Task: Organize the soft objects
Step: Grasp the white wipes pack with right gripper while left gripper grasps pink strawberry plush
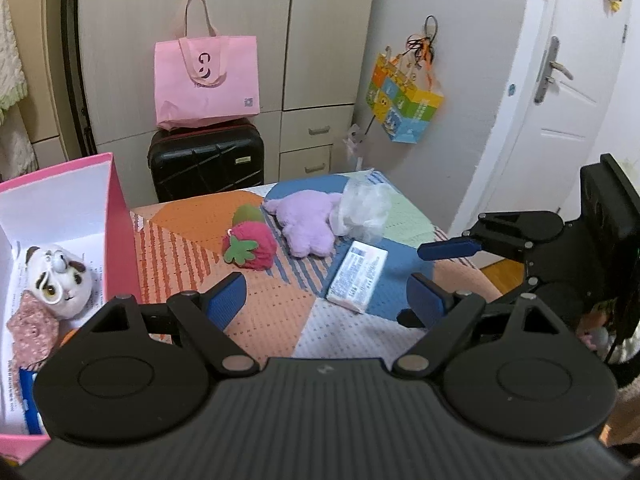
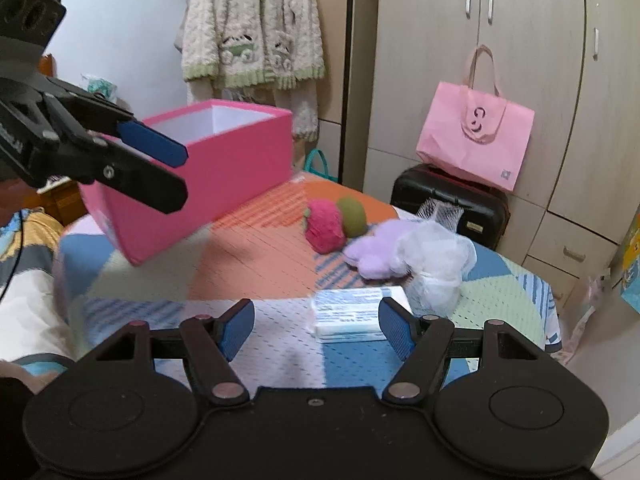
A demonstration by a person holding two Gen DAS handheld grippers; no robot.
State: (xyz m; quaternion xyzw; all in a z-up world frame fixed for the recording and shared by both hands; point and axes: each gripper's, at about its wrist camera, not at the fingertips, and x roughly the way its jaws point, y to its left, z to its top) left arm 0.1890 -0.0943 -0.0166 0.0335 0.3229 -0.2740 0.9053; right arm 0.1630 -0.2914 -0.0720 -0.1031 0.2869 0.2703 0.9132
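Four loose items remain on the tabletop (image 1: 276, 312) in the left wrist view — strawberry plush (image 1: 250, 246), purple plush (image 1: 306, 222), white mesh pouf (image 1: 366, 210) and tissue pack (image 1: 357, 276) — while the pink box (image 1: 120, 216) at left already holds a panda plush (image 1: 60, 280); the left claw (image 1: 326, 296) stands apart, empty, short of the strawberry plush. Right wrist view: right claw (image 2: 316, 326) apart and empty, the tissue pack (image 2: 352, 314) lying crosswise just ahead of its pads, long axis left-to-right — step judged a reach-in, next move likely to close across its short width.

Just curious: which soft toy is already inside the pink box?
The white owl-like plush; the strawberry and purple plush lie outside on the table.
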